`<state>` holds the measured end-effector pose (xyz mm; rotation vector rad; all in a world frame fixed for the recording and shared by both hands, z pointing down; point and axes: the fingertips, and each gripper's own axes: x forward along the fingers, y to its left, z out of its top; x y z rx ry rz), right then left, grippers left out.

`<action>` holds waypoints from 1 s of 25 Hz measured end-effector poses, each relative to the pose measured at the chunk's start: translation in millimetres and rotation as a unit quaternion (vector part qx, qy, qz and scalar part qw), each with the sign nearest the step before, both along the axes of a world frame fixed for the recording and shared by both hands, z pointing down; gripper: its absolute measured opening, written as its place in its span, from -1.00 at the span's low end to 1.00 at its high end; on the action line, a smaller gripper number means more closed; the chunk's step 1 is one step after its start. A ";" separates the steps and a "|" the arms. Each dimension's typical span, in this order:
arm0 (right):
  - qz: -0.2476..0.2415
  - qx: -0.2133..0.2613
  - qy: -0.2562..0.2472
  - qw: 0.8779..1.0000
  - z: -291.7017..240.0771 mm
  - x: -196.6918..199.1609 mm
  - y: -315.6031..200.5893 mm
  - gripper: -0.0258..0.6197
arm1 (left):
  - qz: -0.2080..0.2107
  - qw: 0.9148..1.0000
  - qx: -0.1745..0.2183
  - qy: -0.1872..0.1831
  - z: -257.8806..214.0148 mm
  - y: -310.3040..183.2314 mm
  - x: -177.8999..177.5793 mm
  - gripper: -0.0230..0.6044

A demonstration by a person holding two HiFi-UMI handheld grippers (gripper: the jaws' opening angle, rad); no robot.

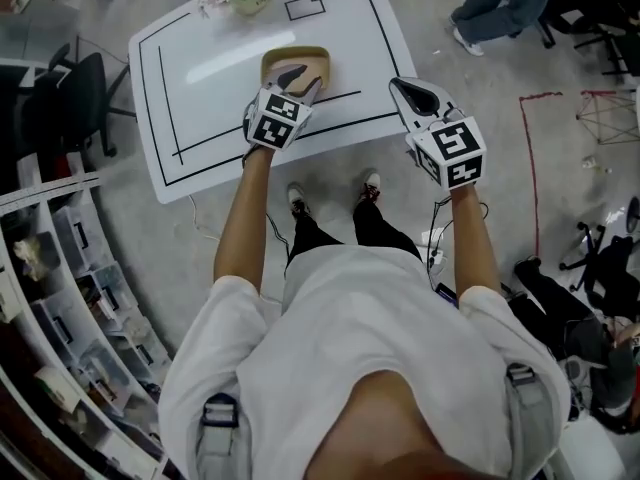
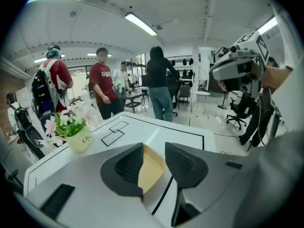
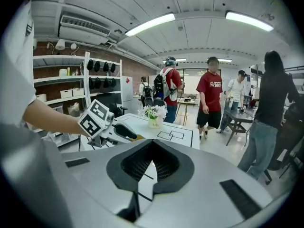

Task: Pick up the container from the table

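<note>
Where it lies, the container [image 1: 297, 56] looks tan, shallow.

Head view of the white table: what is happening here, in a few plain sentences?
A person holds a tool in each hand at a white table with black lines. The left tool stands open at a shallow tan container resting on the table, not yet gripped. The right tool is shut and empty, near the table's right edge.
</note>
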<state>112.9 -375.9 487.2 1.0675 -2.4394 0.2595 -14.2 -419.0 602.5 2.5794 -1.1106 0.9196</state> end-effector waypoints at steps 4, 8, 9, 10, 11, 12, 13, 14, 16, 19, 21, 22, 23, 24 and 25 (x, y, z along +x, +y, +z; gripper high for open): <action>-0.001 -0.018 0.003 1.000 15.7 18.1 -1.3 -0.88 | 0.043 0.997 -0.036 -0.054 42.9 -1.5 27.5 -0.33; 0.001 -0.033 0.003 0.999 28.5 34.1 -1.5 -0.88 | 0.070 0.987 -0.079 -0.123 81.3 -2.5 40.2 -0.31; 0.001 -0.036 0.003 0.999 31.6 37.4 -0.6 -0.88 | 0.078 0.983 -0.087 -0.142 90.3 -2.2 41.6 -0.30; 0.000 -0.040 0.004 0.999 34.6 40.3 0.5 -0.88 | 0.084 0.979 -0.094 -0.160 98.2 -2.0 42.7 -0.30; 0.000 -0.043 0.005 0.999 37.5 42.9 1.6 -0.88 | 0.089 0.975 -0.100 -0.175 104.6 -1.8 43.5 -0.30; 0.000 -0.046 0.005 0.999 40.3 45.3 2.7 -0.88 | 0.092 0.972 -0.106 -0.189 109.5 -1.9 43.6 -0.30; 0.000 -0.049 0.005 0.999 42.8 47.6 4.1 -0.88 | 0.094 0.969 -0.108 -0.203 113.2 -2.7 43.2 -0.30; 0.000 -0.052 0.004 0.999 45.3 49.7 5.5 -0.88 | 0.096 0.965 -0.108 -0.217 116.1 -4.1 42.7 -0.31; 0.002 -0.059 0.004 0.998 50.3 53.1 8.3 -0.88 | 0.102 0.959 -0.102 -0.245 120.3 -8.4 41.4 -0.37; 0.005 -0.066 0.006 0.998 56.1 55.8 11.8 -0.88 | 0.109 0.951 -0.090 -0.273 122.6 -15.1 39.5 -0.59; 0.007 -0.068 0.008 0.998 56.6 56.8 14.2 -0.88 | 0.113 0.949 -0.083 -0.283 121.7 -17.0 39.8 -0.73; 0.007 -0.068 0.008 0.998 56.1 56.6 15.1 -0.88 | 0.116 0.948 -0.080 -0.285 121.4 -17.0 40.1 -0.73; 0.005 -0.067 0.008 0.998 55.2 55.4 15.5 -0.88 | 0.118 0.948 -0.078 -0.286 121.0 -16.8 40.0 -0.74; 0.003 -0.066 0.008 0.998 54.0 53.3 15.7 -0.88 | 0.118 0.948 -0.075 -0.285 119.9 -16.7 39.3 -0.75; -0.001 -0.065 0.007 0.998 52.2 50.6 15.6 -0.88 | 0.115 0.949 -0.070 -0.283 117.5 -16.6 37.8 -0.76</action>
